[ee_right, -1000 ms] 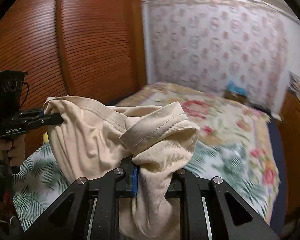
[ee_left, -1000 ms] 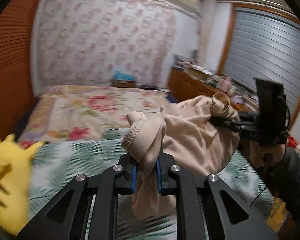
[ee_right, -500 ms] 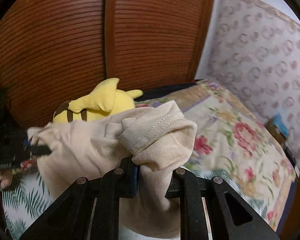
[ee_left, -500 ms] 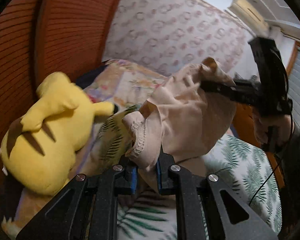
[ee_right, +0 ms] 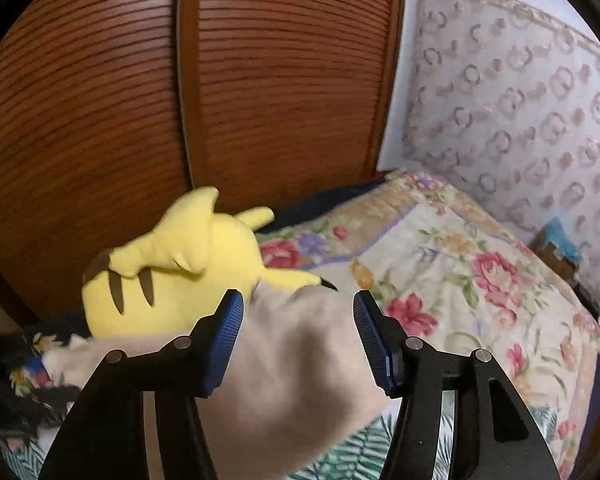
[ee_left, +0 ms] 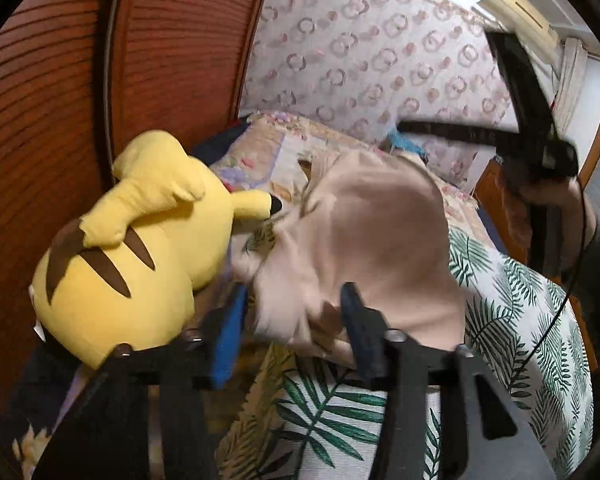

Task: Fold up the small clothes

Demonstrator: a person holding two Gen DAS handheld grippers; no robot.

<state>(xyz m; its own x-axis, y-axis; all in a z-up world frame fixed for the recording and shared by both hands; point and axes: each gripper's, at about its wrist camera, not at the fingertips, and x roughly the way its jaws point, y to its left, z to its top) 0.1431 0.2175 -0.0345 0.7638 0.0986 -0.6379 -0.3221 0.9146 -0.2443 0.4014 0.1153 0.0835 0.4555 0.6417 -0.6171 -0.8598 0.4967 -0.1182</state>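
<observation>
A small beige garment (ee_left: 372, 236) is blurred with motion, loose over the bed next to the yellow plush. My left gripper (ee_left: 292, 308) is open, its blue pads apart on either side of the cloth, not pinching it. The same garment (ee_right: 296, 364) fills the gap of my right gripper (ee_right: 298, 312), which is also open with pads wide apart. The right gripper's black body (ee_left: 528, 120) shows raised at the upper right of the left wrist view.
A yellow plush toy (ee_left: 140, 248) lies at the bed's left edge against the brown slatted wardrobe door (ee_right: 140, 100). The bed has a palm-leaf sheet (ee_left: 512, 320) and a floral quilt (ee_right: 460, 264). A patterned wall (ee_right: 520, 120) stands behind.
Both grippers opened and let go of the beige garment, which is dropping toward the bed by the plush. The right gripper has lifted away from the cloth.
</observation>
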